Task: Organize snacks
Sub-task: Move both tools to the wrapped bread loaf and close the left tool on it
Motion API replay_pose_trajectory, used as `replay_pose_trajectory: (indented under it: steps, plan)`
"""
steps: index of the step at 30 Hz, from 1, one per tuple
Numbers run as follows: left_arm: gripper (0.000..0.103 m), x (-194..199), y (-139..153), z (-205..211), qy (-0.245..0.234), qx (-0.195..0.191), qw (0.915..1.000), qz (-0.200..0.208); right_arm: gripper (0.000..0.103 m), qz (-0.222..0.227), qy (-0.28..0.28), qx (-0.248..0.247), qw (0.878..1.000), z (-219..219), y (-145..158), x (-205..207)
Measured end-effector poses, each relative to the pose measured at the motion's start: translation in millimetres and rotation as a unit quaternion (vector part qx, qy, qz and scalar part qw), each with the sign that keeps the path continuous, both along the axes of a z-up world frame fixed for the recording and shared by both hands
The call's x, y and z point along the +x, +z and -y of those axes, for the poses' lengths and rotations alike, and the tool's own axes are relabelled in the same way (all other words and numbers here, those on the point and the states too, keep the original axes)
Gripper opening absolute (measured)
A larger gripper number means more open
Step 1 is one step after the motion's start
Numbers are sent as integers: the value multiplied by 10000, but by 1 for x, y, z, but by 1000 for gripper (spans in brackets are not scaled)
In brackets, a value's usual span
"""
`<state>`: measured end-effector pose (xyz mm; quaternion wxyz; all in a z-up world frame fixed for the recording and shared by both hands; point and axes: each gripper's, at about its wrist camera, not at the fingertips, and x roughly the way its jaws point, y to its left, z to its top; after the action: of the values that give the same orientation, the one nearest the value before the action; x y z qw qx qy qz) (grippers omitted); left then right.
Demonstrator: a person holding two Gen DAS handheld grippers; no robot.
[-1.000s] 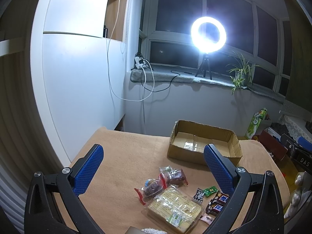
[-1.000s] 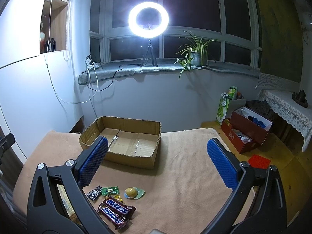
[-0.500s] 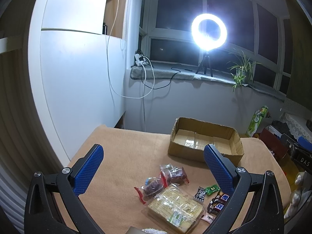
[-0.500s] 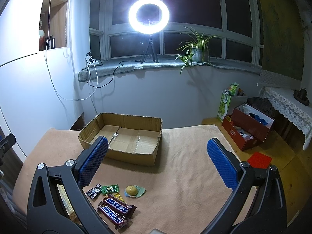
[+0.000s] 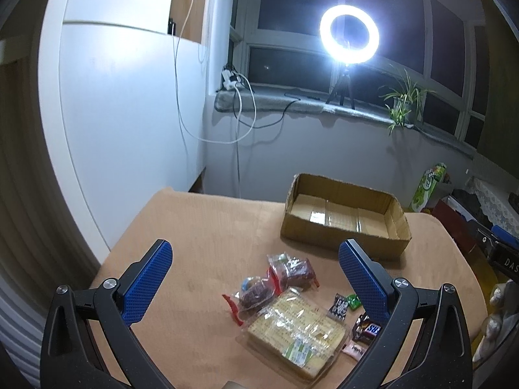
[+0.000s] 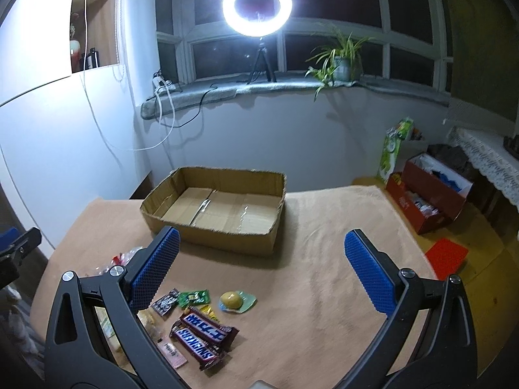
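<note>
An empty cardboard box point(image 5: 343, 218) point(image 6: 217, 210) stands at the far side of a tan-covered table point(image 5: 201, 227) point(image 6: 324, 259). Snacks lie in front of it: a clear pack of crackers point(image 5: 295, 327), two bags of dark red sweets point(image 5: 275, 278), two Snickers bars point(image 6: 202, 332), small black point(image 6: 165, 301) and green point(image 6: 193, 297) packets, and a yellow candy on a green wrapper point(image 6: 235, 300). My left gripper point(image 5: 256, 278) hangs open above the sweets and crackers. Held over bare cloth right of the bars, my right gripper point(image 6: 262, 272) is open and empty.
A bright ring light point(image 6: 258, 1) on a tripod and a potted plant point(image 6: 340, 58) stand on the windowsill. White cabinets point(image 5: 123, 113) rise left of the table. On the floor at right sit a red box point(image 6: 428, 201), a green carton point(image 6: 394, 149) and a red mat point(image 6: 446, 257).
Both grippers have tipped slightly downward and forward, so the table and snacks fill more of each view. Both stay open, and no snack has moved.
</note>
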<state>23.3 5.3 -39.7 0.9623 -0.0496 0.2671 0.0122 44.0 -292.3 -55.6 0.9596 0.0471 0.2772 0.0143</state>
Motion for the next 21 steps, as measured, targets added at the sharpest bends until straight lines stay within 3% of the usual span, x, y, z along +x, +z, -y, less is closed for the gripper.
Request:
replay_pose_trajectory:
  steps: [13,21]
  plan:
    - [102,-2,-41,-31,53,-458,9964,-711,103,-777,840,730,9907,1,-36,11]
    - [100,-7,-78,-29,-238,-1025,9848,-1381,103,-1423,1926,934,9664,-35,-58,33]
